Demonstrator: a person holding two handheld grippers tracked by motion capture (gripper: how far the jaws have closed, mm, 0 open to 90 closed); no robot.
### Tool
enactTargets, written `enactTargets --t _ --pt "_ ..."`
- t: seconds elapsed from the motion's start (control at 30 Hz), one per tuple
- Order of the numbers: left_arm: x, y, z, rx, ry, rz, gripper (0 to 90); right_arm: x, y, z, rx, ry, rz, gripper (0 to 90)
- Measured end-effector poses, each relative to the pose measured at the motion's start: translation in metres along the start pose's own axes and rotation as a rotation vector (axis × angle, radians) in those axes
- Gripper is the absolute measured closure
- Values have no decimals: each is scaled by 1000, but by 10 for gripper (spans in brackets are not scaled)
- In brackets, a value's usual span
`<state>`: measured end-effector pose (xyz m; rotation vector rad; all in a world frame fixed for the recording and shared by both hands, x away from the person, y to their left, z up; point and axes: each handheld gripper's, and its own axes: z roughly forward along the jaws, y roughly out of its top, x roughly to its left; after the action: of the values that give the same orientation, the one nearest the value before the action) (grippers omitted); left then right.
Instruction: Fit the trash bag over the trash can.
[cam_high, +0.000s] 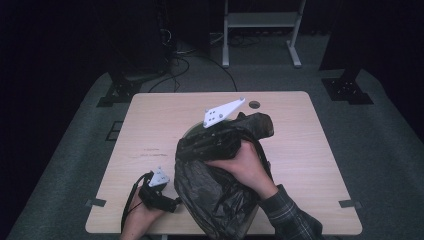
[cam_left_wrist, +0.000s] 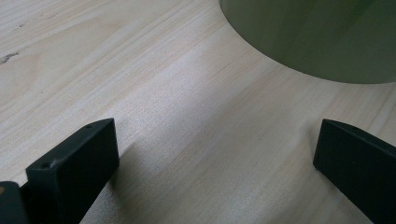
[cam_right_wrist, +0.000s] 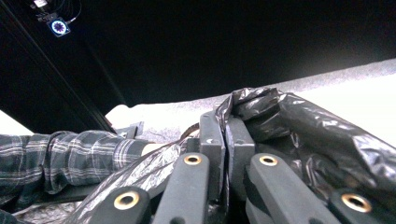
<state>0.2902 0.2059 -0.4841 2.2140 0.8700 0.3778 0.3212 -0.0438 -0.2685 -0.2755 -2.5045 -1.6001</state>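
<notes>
A black plastic bag (cam_high: 220, 195) lies crumpled over a round olive bin (cam_left_wrist: 317, 37) near the table's front middle. My right gripper (cam_high: 245, 125), with a white plate on top, is held by a hand in a plaid sleeve above the bin. In the right gripper view its jaws are shut on a fold of the bag (cam_right_wrist: 303, 121), right gripper (cam_right_wrist: 225, 126). My left gripper (cam_high: 172, 202) rests low on the table (cam_high: 150, 120) just left of the bin. It stands open over bare wood, left gripper (cam_left_wrist: 215, 140), with nothing between its fingers.
A round cable hole (cam_high: 254, 105) sits near the table's far edge. Beyond the table are a white frame stand (cam_high: 260, 20), loose cables (cam_high: 180, 65) and black floor stands (cam_high: 117, 90) on grey carpet. Tape tabs mark the front corners.
</notes>
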Motion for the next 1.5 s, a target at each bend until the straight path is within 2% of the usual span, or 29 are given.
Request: enactTargets --t 0.07,0.1,0.13,0.2,0.27,0.4,0.47,0.53,0.6,0.67,0.7,0.73,0.77,0.8,1.03,1.13,1.17,1.2,1.23,1.33,1.37,1.4,1.47,1.5 --pt "0 0 0 0 -1 0 0 -1 -1 1 9 -2 11 801" --pt "0 0 0 0 -1 0 0 -1 -1 1 9 -2 11 801" --pt "0 0 0 0 -1 0 0 0 -4 0 21 -15 16 738" --pt "0 0 0 0 -1 0 0 1 -7 -5 22 -29 21 692" --pt "0 0 0 1 -1 0 0 1 -9 -11 23 -33 28 667" --pt "0 0 0 1 -1 1 0 1 -14 -22 36 -81 41 645" --pt "0 0 0 1 -1 2 0 -2 -17 -26 36 -90 52 656" --pt "1 0 -1 1 -7 8 0 -4 -20 -29 38 -99 54 724" --pt "1 0 -2 -1 -15 9 0 -5 -23 -31 32 -111 41 847" --pt "1 3 -8 -19 -10 16 0 -7 -24 -32 32 -132 29 887" --pt "1 3 -8 -19 -10 16 0 -7 -24 -32 32 -132 29 887" --pt "1 7 -14 -48 -19 13 0 -9 -25 -32 38 -146 39 890" --pt "1 7 -14 -48 -19 13 0 -9 -25 -32 38 -146 39 890" --pt "1 10 -20 -73 -32 16 0 -11 -26 -32 34 -141 45 890" --pt "3 22 -40 -118 -64 35 0 -13 -26 -33 30 -138 41 888" --pt "5 31 -58 -147 -108 40 0 -13 -26 -33 32 -137 37 888" --pt "5 31 -58 -147 -108 40 20 -14 -26 -33 32 -138 37 888" --pt "4 36 -69 -170 -124 61 53 -14 -26 -33 32 -140 38 888" --pt "4 39 -75 -178 -128 65 60 -14 -26 -33 34 -142 40 888" --pt "4 44 -84 -196 -150 74 139 -15 -27 -33 36 -143 38 888" --pt "4 47 -89 -206 -156 80 139 -16 -26 -34 37 -142 38 888" --pt "5 53 -99 -216 -177 92 200 -16 -27 -35 33 -142 36 888" --pt "5 55 -103 -229 -186 93 288 -16 -27 -35 33 -142 34 888" --pt "4 64 -113 -259 -210 109 329 -16 -27 -35 32 -142 33 888"
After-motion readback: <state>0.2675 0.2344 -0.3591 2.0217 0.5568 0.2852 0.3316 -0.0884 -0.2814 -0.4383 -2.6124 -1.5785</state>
